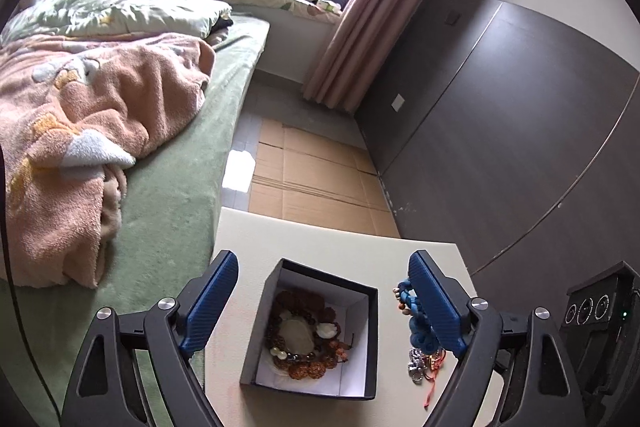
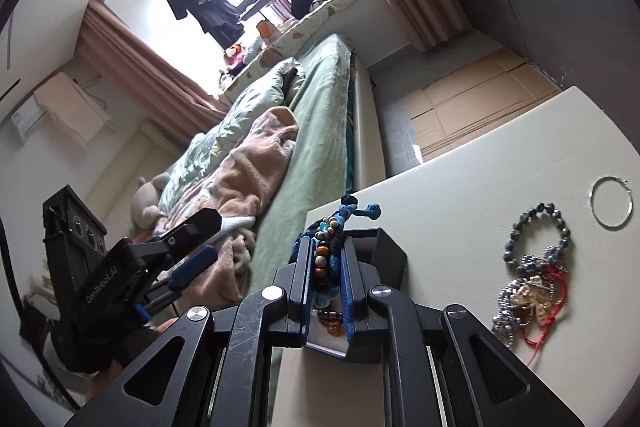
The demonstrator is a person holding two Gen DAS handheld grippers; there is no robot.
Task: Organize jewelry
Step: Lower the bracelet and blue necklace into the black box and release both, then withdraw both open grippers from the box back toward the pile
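My left tool (image 1: 320, 291) stands wide open with nothing between its blue pads, poised over the black box (image 1: 256, 339) on the pale tabletop (image 1: 248, 227); inside the box, directly ahead of and below the fingers, lies a ring of brown beaded bracelets (image 1: 304, 331). My right tool (image 2: 327, 259) is clamped on a blue knotted-cord bracelet (image 2: 340, 215) strung with wooden and orange beads, held above the same box. To the right of that tool, on the tabletop, rest a dark bead bracelet (image 2: 536, 231), a silver hoop (image 2: 612, 203) and a tangle of chains with a red cord (image 2: 528, 299).
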